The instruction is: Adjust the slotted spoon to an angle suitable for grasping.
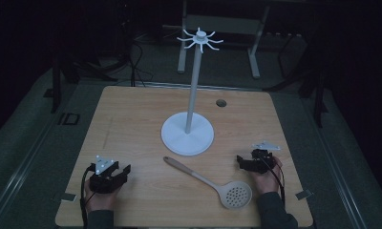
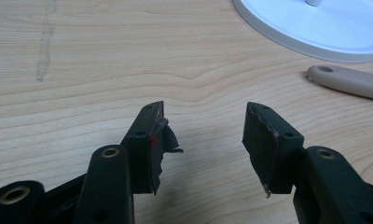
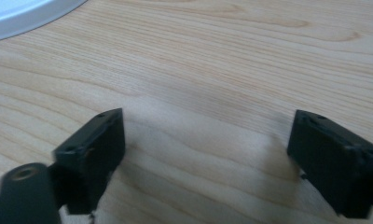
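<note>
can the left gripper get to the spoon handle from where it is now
Probably yes. The left gripper sits open on the table, and the slotted spoon lies with its handle end pointing toward that side, bare wood between them. The white stand is farther back, not in the path.

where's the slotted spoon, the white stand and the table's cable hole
slotted spoon (image 1: 236, 195), high view, on its perforated bowl
white stand (image 1: 186, 139), high view, on its round base
cable hole (image 1: 221, 102), high view, on its dark centre

Left claw (image 1: 124, 170) low near the table's front-left, jaws apart, right claw (image 1: 240, 162) front-right, jaws wide
</note>
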Motion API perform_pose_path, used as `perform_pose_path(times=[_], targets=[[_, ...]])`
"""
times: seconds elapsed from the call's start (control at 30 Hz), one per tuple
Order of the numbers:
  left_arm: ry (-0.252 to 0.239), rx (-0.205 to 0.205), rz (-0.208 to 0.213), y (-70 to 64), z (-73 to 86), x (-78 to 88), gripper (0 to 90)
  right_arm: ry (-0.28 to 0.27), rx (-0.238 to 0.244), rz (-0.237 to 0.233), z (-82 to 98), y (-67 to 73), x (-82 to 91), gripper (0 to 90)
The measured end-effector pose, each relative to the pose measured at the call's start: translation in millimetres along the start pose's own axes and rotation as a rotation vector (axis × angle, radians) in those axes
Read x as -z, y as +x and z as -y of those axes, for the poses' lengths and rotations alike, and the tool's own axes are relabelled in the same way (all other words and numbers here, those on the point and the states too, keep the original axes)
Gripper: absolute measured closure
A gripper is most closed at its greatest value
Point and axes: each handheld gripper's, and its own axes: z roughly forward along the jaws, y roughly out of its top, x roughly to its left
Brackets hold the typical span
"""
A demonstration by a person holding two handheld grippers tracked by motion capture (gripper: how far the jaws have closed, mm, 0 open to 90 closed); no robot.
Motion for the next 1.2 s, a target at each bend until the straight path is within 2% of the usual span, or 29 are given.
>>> perform_pose_path(times=[0.03, 0.1, 0.13, 0.2, 0.3, 0.37, 0.47, 0.6, 0.7, 0.77, 0.9, 1.2], targets=[[0.000, -0.001, 0.001, -0.5, -0.2, -0.3, 49.4, -0.013, 0.001, -0.004, 0.6, -0.2, 2.2, 38.5], [0.000, -0.005, 0.003, -1.3, -0.5, -0.3, 49.6, -0.021, -0.002, -0.015, 1.5, -1.0, 4.7, 49.0], [0.000, -0.005, 0.003, -1.3, -0.5, -0.3, 49.6, -0.021, -0.002, -0.015, 1.5, -1.0, 4.7, 49.0], [0.000, -0.007, 0.004, -1.3, -0.7, -0.6, 49.7, -0.043, -0.011, -0.058, -0.3, -1.2, 10.1, 60.3], [0.008, -0.012, 0.007, -1.7, -0.7, -1.7, 49.9, -0.106, 0.010, -0.072, -9.0, 5.2, 26.6, 65.0], [0.010, -0.015, 0.010, -2.2, -0.8, -1.9, 50.4, -0.122, 0.019, -0.076, -11.1, 7.4, 30.5, 67.2], [0.015, -0.027, 0.021, -5.3, -0.9, -2.8, 52.4, -0.163, 0.055, -0.085, -17.2, 15.3, 42.5, 78.0], [0.005, -0.015, 0.047, -6.2, -2.7, -3.4, 54.9, -0.195, 0.088, -0.078, -22.7, 22.7, 50.9, 87.1], [0.006, -0.016, 0.067, -7.6, -3.9, -4.7, 57.2, -0.209, 0.096, -0.082, -25.7, 25.9, 55.3, 89.0], [0.016, -0.040, 0.086, -13.8, -6.7, -8.5, 59.3, -0.226, 0.104, -0.091, -31.3, 29.7, 62.9, 88.7], [0.039, -0.095, 0.105, -27.6, -11.9, -15.3, 66.2, -0.258, 0.105, -0.106, -38.9, 33.9, 74.4, 82.6], [0.097, -0.160, 0.144, -52.3, -22.5, -37.6, 85.3, -0.295, 0.134, -0.107, -47.1, 40.1, 86.9, 67.9]])
